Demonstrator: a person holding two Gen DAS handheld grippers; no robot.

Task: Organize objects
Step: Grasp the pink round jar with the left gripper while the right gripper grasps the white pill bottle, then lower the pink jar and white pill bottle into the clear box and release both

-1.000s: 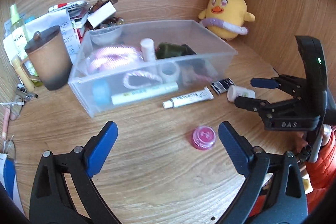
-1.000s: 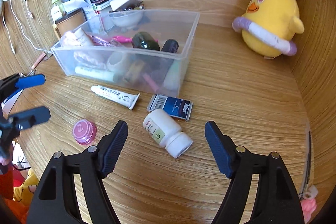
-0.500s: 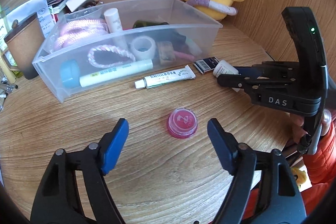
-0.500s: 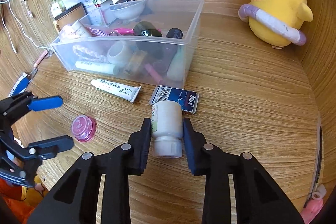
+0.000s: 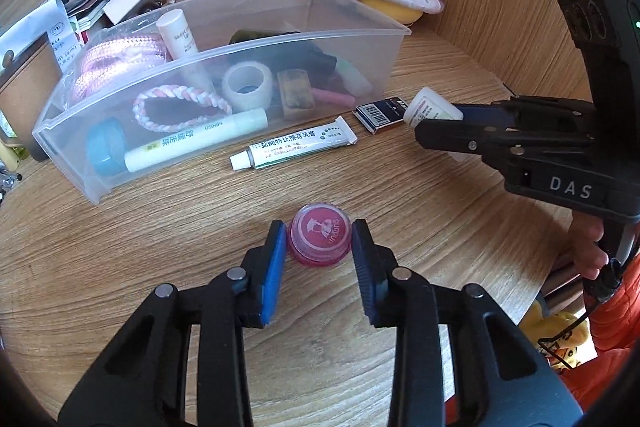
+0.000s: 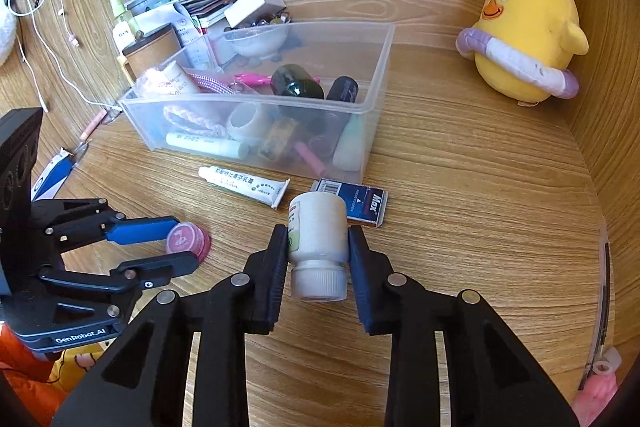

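My right gripper is clamped on a white plastic pill bottle with a ribbed white cap, both pads pressed flat against its sides, cap end pointing back toward me; in the left wrist view the same bottle sticks out from between the right gripper's fingers, above the wooden desk. My left gripper is narrowed around a small round pink jar with a printed pink lid; the jar sits on the desk between the blue pads, with a slight gap showing on each side, so I cannot tell whether the pads are touching it. From the right wrist view the left gripper brackets that pink jar low on the desk. Just beyond the bottle lie a dark blue flat staple box with a barcode and a white ointment tube with green print, both close to the front wall of the clear plastic bin; the bin holds braided pink cord, a tape roll, tubes and dark bottles. A yellow plush chick with bunny ears stands well apart by the back wall.
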